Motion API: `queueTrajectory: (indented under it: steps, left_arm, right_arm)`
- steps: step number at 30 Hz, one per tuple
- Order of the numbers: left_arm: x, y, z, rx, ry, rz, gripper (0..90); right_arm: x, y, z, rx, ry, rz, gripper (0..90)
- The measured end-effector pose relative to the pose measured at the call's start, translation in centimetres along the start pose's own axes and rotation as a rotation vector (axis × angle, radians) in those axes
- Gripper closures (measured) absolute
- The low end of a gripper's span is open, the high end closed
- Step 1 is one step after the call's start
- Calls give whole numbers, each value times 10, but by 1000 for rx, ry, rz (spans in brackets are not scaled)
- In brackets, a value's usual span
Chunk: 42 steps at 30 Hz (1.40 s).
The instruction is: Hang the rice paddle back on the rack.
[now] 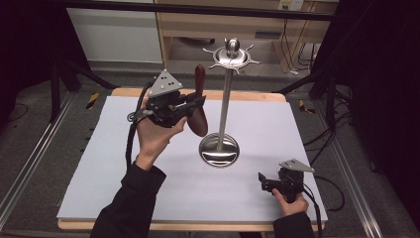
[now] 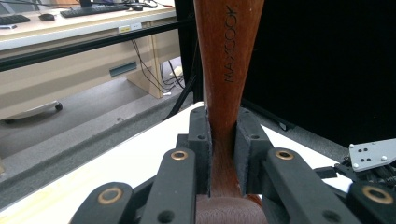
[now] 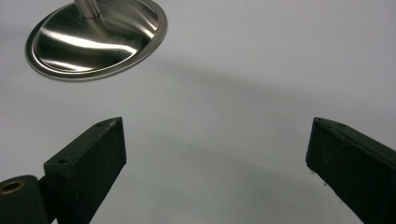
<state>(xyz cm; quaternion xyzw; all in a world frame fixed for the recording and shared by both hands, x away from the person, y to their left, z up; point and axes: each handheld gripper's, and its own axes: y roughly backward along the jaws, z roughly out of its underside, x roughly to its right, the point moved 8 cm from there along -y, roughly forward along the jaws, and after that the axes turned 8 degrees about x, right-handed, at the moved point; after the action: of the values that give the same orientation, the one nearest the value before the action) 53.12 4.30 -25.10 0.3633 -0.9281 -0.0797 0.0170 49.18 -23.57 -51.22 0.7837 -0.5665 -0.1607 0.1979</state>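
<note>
The left hand-held gripper (image 1: 190,105) is up in the air, jaws clamped on the narrow neck of a dark wooden spoon (image 1: 199,99), which stands upright just left of the steel hanging stand (image 1: 225,99). Held high like that, handle end up near the stand's hooked crown (image 1: 231,55), it looks lined up for hanging, though that's a guess. In the left gripper view the spoon (image 2: 224,70) is reddish-brown, smooth-grained, stamped MAXCOOK along the handle. Down at the near right, the right hand-held gripper (image 1: 266,182) sits low over the white surface (image 1: 277,129), jaws spread wide with nothing between them, apparently waiting, facing the stand's shiny round base (image 3: 95,39).
</note>
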Motion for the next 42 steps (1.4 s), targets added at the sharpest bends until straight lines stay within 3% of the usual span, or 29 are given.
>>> queueTrajectory:
  steps: [42]
  left_arm:
    - [-8, -25, -3, -58, 4, -26, 780]
  right_arm:
    - [0, 0, 1, -7, -5, 0, 55]
